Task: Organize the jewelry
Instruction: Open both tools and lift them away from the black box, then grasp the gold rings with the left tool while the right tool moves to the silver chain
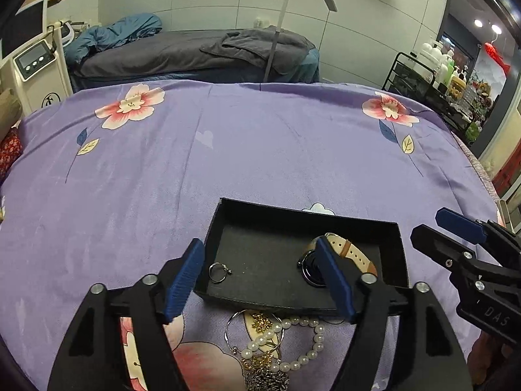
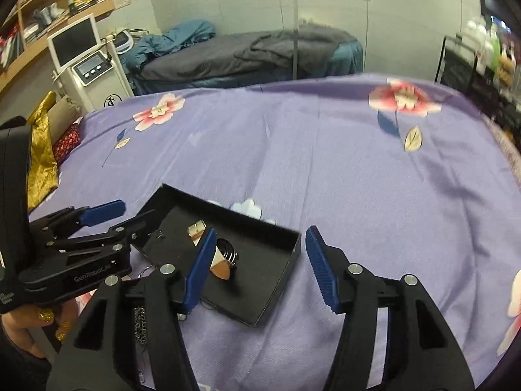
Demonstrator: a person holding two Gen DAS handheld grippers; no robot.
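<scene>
A shallow black box (image 1: 228, 228) lies on the purple flowered cover. In it are a small silver ring (image 1: 217, 272) at the left and a watch (image 1: 345, 251) with a cream and tan strap at the right. In front of the box lie a pearl bracelet (image 1: 301, 342), a thin silver bangle (image 1: 232, 325), a gold chain (image 1: 260, 321) and a dark metal chain (image 1: 267, 379). My left gripper (image 1: 260, 282) is open and empty, above the box's near edge. My right gripper (image 2: 259, 267) is open and empty over the box's right part (image 2: 276, 277); it also shows in the left wrist view (image 1: 439, 228).
The purple cover (image 1: 260, 150) stretches far beyond the box. A white machine (image 1: 32, 71) stands at the back left, a grey bed (image 1: 195, 52) behind, a lamp (image 1: 329, 0) and a black cart (image 1: 433, 84) of bottles at the back right. Gold fabric (image 2: 42, 150) lies at the left edge.
</scene>
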